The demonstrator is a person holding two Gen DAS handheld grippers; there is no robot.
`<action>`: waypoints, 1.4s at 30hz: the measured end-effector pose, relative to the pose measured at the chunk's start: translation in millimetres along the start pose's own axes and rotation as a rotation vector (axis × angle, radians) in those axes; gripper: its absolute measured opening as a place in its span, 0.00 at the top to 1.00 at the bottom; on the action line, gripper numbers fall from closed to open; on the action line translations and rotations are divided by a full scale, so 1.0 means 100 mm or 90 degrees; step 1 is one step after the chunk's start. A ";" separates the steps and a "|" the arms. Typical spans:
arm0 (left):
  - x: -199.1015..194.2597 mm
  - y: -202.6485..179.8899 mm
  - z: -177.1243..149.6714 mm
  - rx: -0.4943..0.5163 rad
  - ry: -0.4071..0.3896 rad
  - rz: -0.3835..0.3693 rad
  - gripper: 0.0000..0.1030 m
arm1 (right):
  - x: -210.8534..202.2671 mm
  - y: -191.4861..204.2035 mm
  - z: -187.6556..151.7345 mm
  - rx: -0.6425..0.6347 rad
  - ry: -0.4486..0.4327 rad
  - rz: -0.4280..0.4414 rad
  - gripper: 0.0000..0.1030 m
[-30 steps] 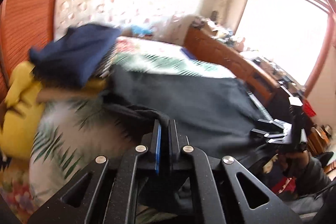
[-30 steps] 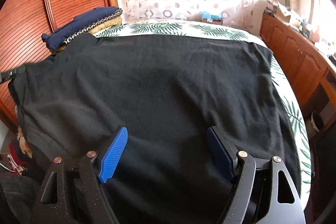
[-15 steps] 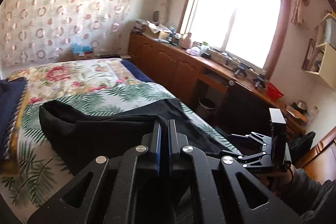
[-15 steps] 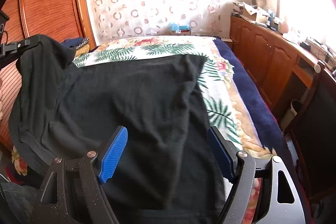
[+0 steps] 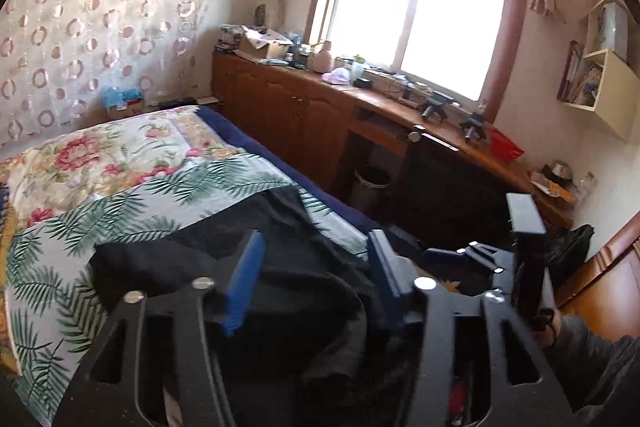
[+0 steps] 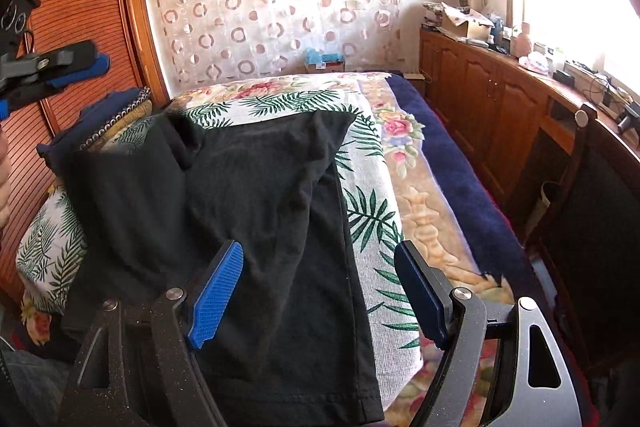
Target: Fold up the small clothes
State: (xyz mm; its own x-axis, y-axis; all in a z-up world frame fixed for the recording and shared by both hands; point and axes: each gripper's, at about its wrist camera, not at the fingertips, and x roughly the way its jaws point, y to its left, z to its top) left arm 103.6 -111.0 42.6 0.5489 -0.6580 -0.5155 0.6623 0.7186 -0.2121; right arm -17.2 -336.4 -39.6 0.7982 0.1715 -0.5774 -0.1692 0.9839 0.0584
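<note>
On bed (image 6: pixel 372 163): black garment (image 6: pixel 256 211), folded; beneath right hand-held gripper (image 6: pixel 320 291), wide, empty; left hand-held gripper (image 5: pixel 316 279) opening above it.

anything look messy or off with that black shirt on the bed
Yes. The black cotton shirt on the palm-leaf bedsheet is folded unevenly: its doubled-over half lies rumpled and skewed, with a bunched flap at the far left corner, and the near hem hangs off the bed's edge.

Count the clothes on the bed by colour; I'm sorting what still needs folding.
black T-shirt: 1
navy folded garment: 1
yellow garment, only an edge showing under the navy one: 1
Total: 3
</note>
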 end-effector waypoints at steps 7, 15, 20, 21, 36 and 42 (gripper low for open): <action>-0.23 0.47 -0.35 -0.052 0.001 0.100 0.33 | 0.11 0.06 0.09 -0.010 0.003 0.012 0.23; -0.43 0.92 -0.77 -0.100 0.013 0.181 0.33 | 0.42 0.31 0.37 -0.049 0.006 0.038 0.23; -0.49 1.10 -0.93 -0.118 0.017 0.205 0.33 | 0.65 0.48 0.64 -0.077 0.006 0.062 0.23; -0.50 1.12 -0.95 -0.122 0.017 0.206 0.33 | 0.70 0.51 0.72 -0.081 0.007 0.067 0.23; -0.51 1.22 -1.12 -0.134 0.023 0.217 0.33 | 2.03 0.95 1.27 -0.103 0.127 0.123 0.41; -0.54 1.27 -1.19 -0.150 0.023 0.217 0.33 | 2.11 1.15 1.27 -0.107 0.139 0.171 0.41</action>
State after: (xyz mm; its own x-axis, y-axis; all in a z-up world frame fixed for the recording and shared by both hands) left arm 97.7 42.2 -55.1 0.6952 -0.3682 -0.6174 0.3086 0.9285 -0.2063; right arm 205.1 -180.6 -51.4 0.5739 0.3899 -0.7201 -0.4623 0.8801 0.1081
